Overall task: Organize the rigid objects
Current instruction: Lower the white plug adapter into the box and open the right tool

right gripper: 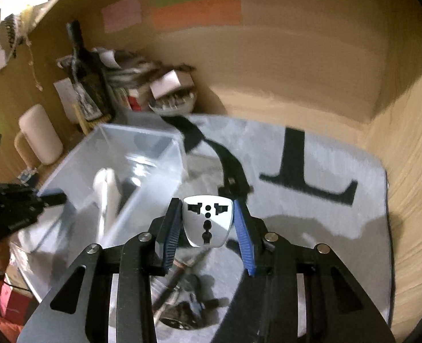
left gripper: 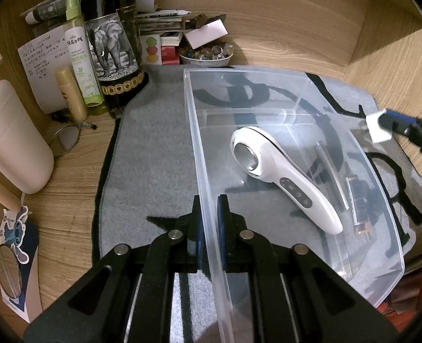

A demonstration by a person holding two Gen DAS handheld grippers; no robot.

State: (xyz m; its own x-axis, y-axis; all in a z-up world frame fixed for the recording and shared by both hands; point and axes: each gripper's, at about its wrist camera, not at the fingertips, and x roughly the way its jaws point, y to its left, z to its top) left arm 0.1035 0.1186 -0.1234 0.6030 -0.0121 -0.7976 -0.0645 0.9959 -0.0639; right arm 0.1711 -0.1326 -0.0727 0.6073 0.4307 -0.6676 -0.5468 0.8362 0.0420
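Observation:
A clear plastic bin (left gripper: 268,91) stands on a grey mat. My left gripper (left gripper: 210,203) is shut on the bin's near-left wall, one pad on each side. Inside the bin lie a white handheld device (left gripper: 285,177), a thin metal rod (left gripper: 329,168) and a small clear stick-shaped gadget (left gripper: 359,203). My right gripper (right gripper: 206,201) is shut on a white travel plug adapter (right gripper: 207,224), its socket face toward the camera, held above the mat to the right of the bin (right gripper: 130,154). In the left wrist view the right gripper (left gripper: 382,125) and the adapter show at the bin's far right rim.
Along the back left stand a dark bottle with an elephant label (left gripper: 110,43), a green spray bottle (left gripper: 79,57), a beige mug (left gripper: 13,137) and a bowl of beads (left gripper: 206,54). Wooden walls close the back and right. Small dark items (right gripper: 185,300) lie under my right gripper.

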